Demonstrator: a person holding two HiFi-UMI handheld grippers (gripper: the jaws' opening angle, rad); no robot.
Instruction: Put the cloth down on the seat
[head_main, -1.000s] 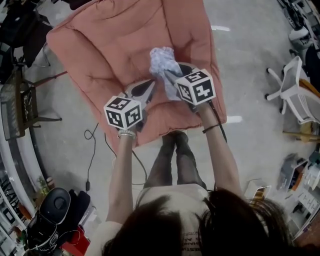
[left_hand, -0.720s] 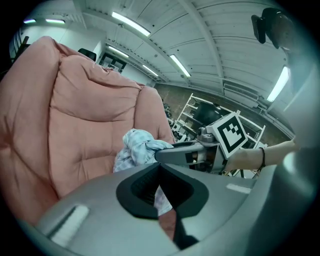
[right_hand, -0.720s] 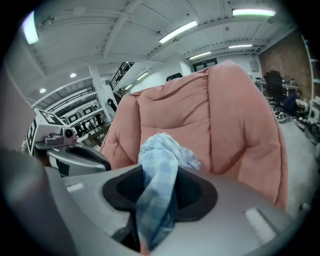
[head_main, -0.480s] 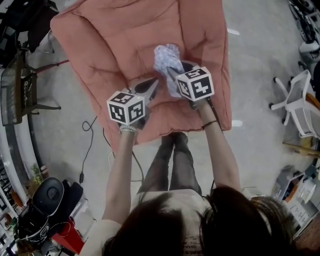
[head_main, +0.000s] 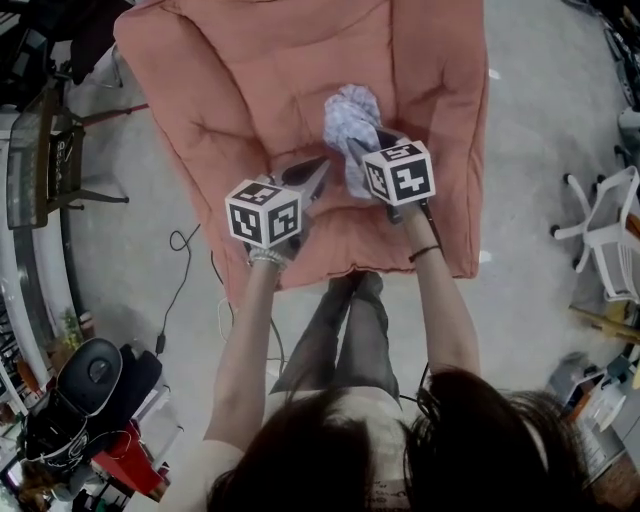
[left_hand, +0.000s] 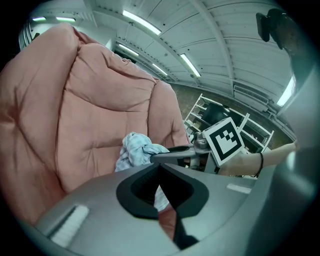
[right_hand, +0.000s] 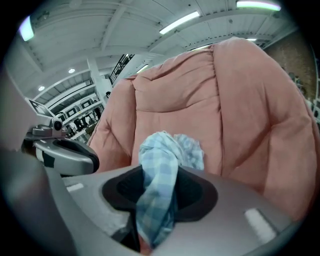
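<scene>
Over the seat (head_main: 230, 90), the right gripper (head_main: 352, 148) pinches the cloth (head_main: 350, 112) to lower it, the left gripper (head_main: 318, 168) closed and empty

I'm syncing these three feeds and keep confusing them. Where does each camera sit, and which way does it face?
Head view: on the person's head, looking steeply down at the pink chair; hair, arms, legs, left gripper and right gripper show.
Left gripper view: rides that gripper, facing the chair back past its closed jaws; the right hand shows.
Right gripper view: rides that gripper, facing the chair back; its jaws grip the cloth.
Shared: all show chair and cloth; each gripper view catches the other gripper.
</scene>
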